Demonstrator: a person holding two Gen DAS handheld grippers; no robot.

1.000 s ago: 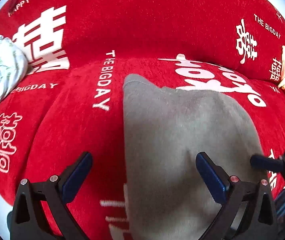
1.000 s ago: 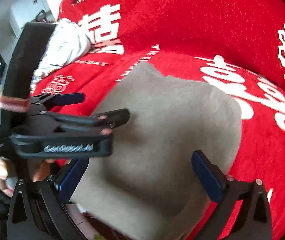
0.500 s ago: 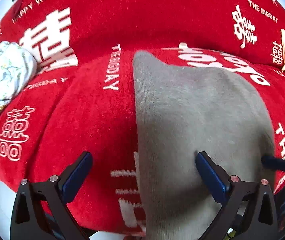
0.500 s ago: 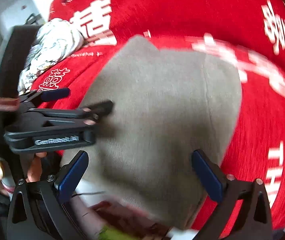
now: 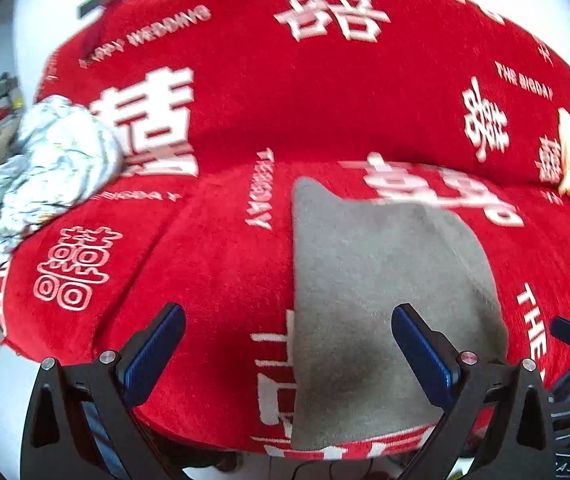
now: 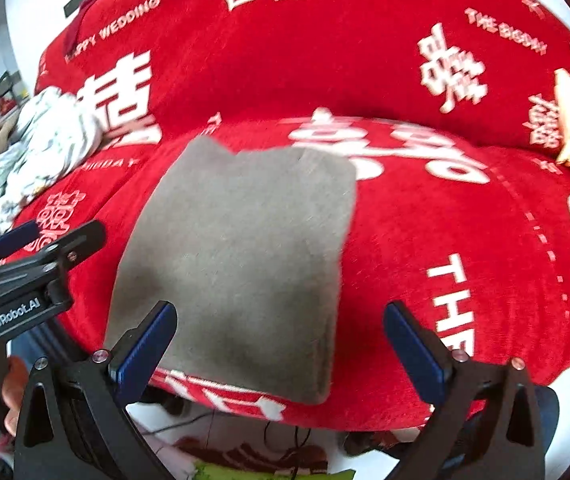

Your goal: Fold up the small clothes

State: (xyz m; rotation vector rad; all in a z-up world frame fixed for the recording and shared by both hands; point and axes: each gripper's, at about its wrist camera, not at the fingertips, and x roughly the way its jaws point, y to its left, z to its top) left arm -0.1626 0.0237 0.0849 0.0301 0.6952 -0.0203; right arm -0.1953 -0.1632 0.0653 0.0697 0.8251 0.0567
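Grey garment (image 6: 237, 256) lies folded flat on the red sofa cover (image 6: 425, 248), near the front edge of the seat. Left gripper (image 5: 289, 346) fingers spread wide, holding nothing, hovering over the garment's left edge. Right gripper (image 6: 281, 344) also wide apart and empty, above its front right part. Floral bundle (image 5: 41, 184) at far left

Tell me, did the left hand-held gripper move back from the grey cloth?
Yes. The left hand-held gripper has pulled back from the sofa: the grey cloth looks smaller and the sofa's front edge now shows below it.
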